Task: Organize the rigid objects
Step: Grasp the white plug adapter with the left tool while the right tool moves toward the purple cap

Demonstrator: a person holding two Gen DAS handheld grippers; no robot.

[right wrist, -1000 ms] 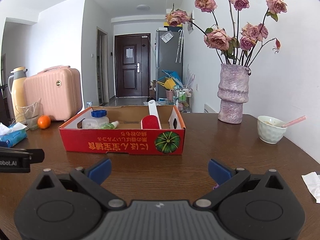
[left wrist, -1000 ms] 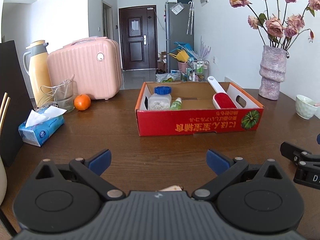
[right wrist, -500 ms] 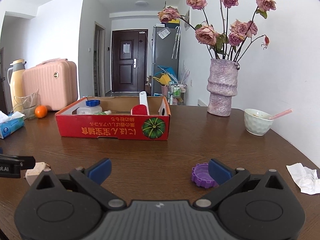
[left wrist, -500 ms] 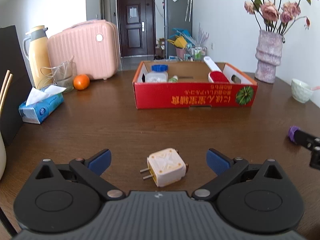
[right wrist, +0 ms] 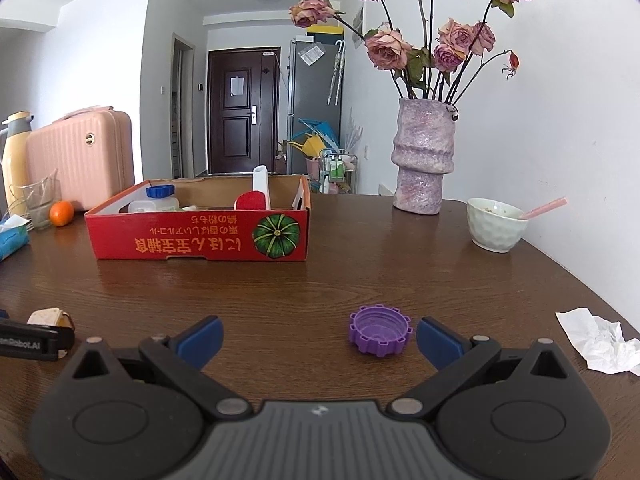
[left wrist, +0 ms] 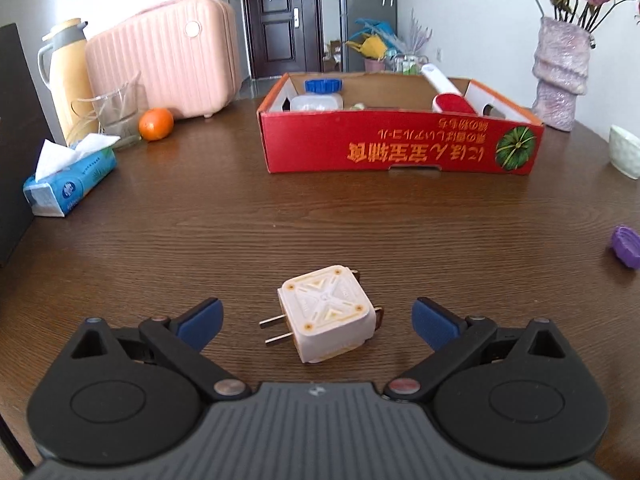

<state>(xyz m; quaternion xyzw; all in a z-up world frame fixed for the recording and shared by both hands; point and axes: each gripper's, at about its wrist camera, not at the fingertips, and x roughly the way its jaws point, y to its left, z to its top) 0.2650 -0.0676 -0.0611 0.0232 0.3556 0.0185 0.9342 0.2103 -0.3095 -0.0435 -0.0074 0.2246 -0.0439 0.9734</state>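
While lying flat, plug adapter [left wrist: 328,314], prongs leftward

On the bench [left wrist: 320,216], the cardboard box [left wrist: 400,152] is the landmark. In it lie a jar [left wrist: 316,100] at its left end and a lint roller [left wrist: 452,100] at its right. Before the box lie a plug adapter [left wrist: 328,316] and, farther right, a bottle cap [right wrist: 379,330]. Left of the box sit an orange [left wrist: 156,124] and a tissue pack [left wrist: 70,184]; right of it, a vase [right wrist: 424,160] and a bowl [right wrist: 496,224].

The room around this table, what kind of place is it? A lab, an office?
Most likely someone's home, a dining area off an entrance hall. A dark front door and a tall fridge stand at the back, and the wooden table holds a vase of dried roses and a used bowl.
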